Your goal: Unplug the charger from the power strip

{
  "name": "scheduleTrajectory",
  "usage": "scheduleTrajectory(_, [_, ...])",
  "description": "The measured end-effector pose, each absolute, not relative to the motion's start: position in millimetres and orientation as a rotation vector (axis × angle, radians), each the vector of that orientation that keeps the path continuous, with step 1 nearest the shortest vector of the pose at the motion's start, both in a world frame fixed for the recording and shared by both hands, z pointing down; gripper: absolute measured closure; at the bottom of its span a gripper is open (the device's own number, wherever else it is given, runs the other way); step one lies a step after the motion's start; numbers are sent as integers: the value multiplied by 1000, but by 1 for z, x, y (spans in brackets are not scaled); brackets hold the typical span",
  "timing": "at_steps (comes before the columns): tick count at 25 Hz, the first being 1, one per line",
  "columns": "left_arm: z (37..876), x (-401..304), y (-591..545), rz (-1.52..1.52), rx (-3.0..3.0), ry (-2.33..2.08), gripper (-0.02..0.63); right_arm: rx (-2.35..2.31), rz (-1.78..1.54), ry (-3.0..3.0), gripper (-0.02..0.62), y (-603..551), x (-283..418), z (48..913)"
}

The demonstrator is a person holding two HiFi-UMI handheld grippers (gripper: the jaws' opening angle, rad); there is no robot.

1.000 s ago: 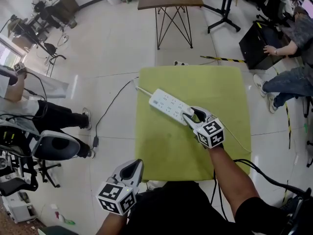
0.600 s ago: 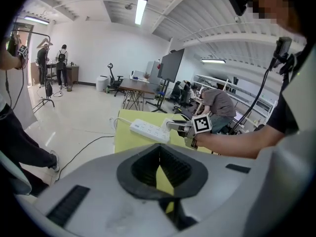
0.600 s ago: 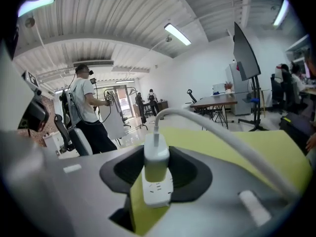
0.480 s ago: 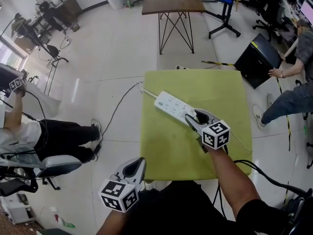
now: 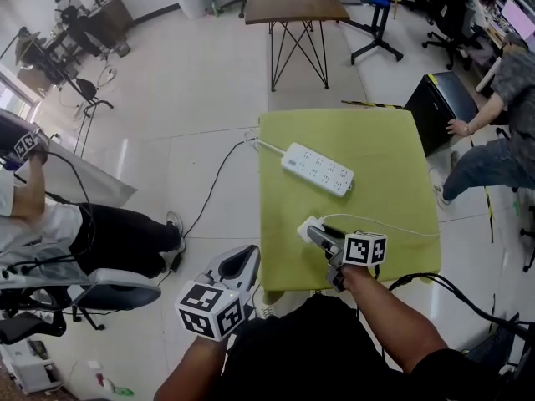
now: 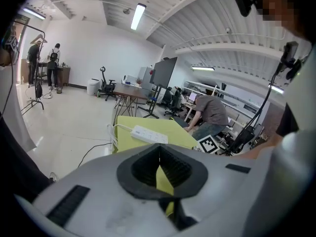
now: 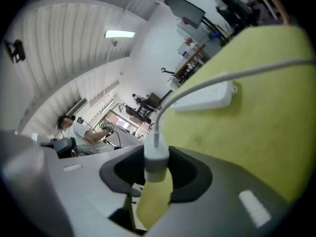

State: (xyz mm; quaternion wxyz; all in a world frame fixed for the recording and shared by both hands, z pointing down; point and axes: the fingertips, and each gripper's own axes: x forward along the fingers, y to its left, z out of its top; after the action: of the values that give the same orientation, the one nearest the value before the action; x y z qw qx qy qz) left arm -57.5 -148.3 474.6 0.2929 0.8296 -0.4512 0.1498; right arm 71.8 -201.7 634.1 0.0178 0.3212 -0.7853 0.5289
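Right tongs (image 5: pixel 318 236) pinch the one charger (image 5: pixel 308 225) at the table's (image 5: pixel 384 149) near edge, well clear of the one power strip (image 5: pixel 318 169). Left tongs (image 5: pixel 244 261), pressed together, hover off the near-left corner.

The charger (image 5: pixel 308 226) is no longer plugged into the near end of the power strip (image 5: pixel 318 168). It has come free and now sits clamped in the right hand-held gripper (image 5: pixel 316 234), which has pulled back from the strip to the near edge of the counter (image 5: pixel 376 140) and rolled over on its side. The charger's white cable (image 5: pixel 393 221) now trails off to the right across the near part of the counter. The left hand-held gripper (image 5: pixel 242 261) has edged closer to the counter's near left corner.
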Motion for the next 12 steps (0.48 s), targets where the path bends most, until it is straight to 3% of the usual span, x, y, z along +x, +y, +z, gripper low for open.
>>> scheduleTrajectory(3, [475, -81, -131, 387, 2230, -1174, 598, 995, 1870, -2317, 443, -166, 45, 652])
scheduleTrajectory(12, [489, -124, -93, 394, 2223, -1089, 600, 1104, 2039, -2137, 443, -128, 7, 669])
